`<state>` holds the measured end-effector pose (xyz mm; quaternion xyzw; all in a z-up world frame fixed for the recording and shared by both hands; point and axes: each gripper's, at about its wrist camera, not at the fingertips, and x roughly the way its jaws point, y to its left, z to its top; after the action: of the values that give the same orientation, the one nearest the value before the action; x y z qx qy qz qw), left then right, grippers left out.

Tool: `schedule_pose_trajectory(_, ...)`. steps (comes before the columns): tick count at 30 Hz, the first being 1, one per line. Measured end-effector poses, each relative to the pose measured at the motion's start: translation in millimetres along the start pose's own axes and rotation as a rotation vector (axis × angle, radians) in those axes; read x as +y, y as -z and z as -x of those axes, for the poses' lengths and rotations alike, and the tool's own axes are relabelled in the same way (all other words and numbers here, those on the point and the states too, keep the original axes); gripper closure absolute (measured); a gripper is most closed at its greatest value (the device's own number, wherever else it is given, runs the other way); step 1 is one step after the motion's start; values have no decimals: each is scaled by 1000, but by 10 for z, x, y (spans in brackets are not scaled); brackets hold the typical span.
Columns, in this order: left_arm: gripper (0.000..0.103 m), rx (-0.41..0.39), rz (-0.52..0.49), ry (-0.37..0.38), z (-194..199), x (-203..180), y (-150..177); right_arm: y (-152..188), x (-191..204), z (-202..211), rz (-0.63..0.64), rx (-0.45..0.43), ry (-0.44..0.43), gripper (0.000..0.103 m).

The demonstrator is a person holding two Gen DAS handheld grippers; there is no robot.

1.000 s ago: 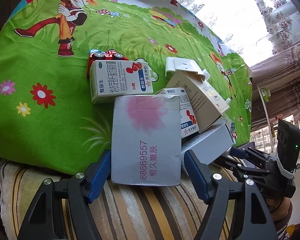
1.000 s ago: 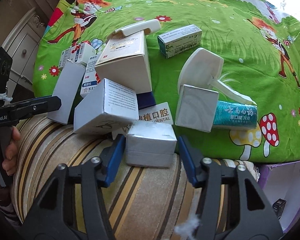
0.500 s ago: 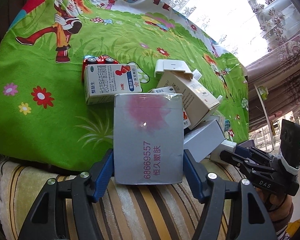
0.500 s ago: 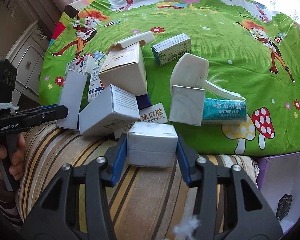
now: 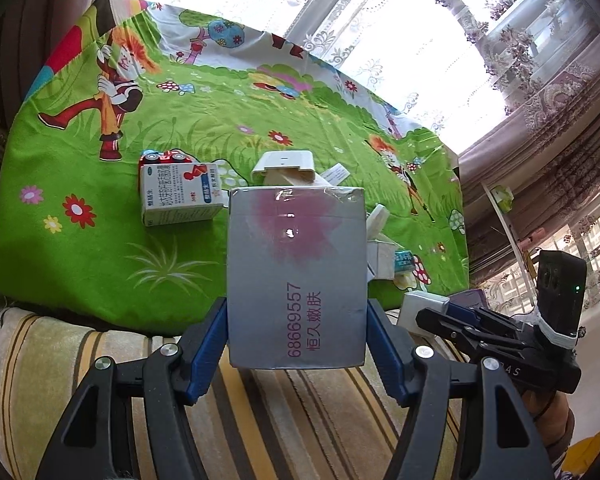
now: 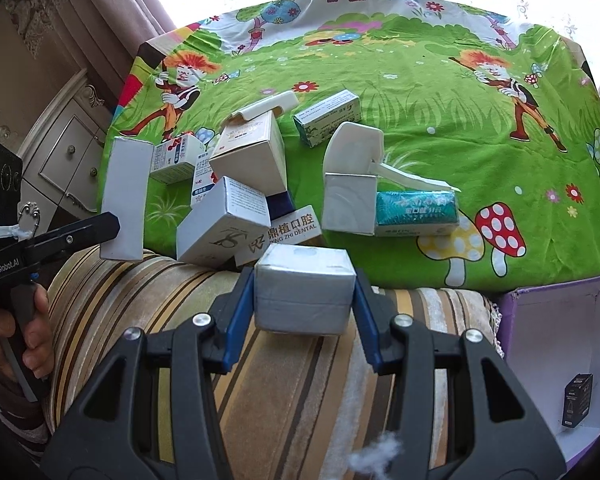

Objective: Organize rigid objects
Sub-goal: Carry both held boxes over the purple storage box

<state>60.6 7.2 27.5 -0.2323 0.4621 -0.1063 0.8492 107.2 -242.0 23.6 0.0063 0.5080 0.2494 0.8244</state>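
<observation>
My left gripper [image 5: 297, 340] is shut on a tall grey box [image 5: 296, 276] with a pink blotch and purple print, held above the striped cushion edge. It also shows in the right wrist view [image 6: 124, 196], lifted at the left. My right gripper [image 6: 304, 312] is shut on a small grey-white box [image 6: 304, 286], held above the cushion. It shows in the left wrist view [image 5: 424, 312] at the right. A pile of boxes lies on the green cartoon cloth [image 6: 420, 92]: a beige box [image 6: 252, 156], a grey cube box [image 6: 224, 220], a dental box [image 6: 288, 232], a teal box [image 6: 416, 208].
A purple-edged white bin [image 6: 560, 320] at lower right holds a small black box [image 6: 578, 400]. A medicine box [image 5: 180, 194] and a red toy car [image 5: 160, 158] lie on the cloth. A white open box [image 6: 352, 184] and a green-white box [image 6: 326, 116] lie mid-cloth. A white cabinet [image 6: 60, 152] stands left.
Both grippers closed on their boxes and lifted them off the pile and back toward the cushion. The rest of the pile stayed put.
</observation>
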Motion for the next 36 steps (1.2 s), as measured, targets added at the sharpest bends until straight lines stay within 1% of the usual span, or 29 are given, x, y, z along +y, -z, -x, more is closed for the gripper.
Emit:
schedule_pose_trajectory(8, 36, 19, -50, 43, -39, -347, 120, 129, -133, 231, -36, -39, -22, 52)
schedule_pose_trajectory(13, 36, 44, -86, 94, -114, -595, 194, 212, -236, 396, -54, -71, -24, 52)
schedule_pose_trajectory(24, 36, 109, -173, 143, -306, -1116, 328, 427, -628, 689, -135, -125, -22, 52)
schedule_pose_trajectory(30, 36, 141, -224, 163, -419, -1408, 397, 568, -887, 836, -175, -151, 36, 52)
schedule_pose_trajectory(33, 36, 155, -248, 174, -478, -1538, 424, 631, -1014, 905, -186, -162, 85, 52)
schedule_pose_trajectory(36, 36, 171, -272, 191, -540, -1673, 455, 684, -1139, 959, -205, -168, 117, 52)
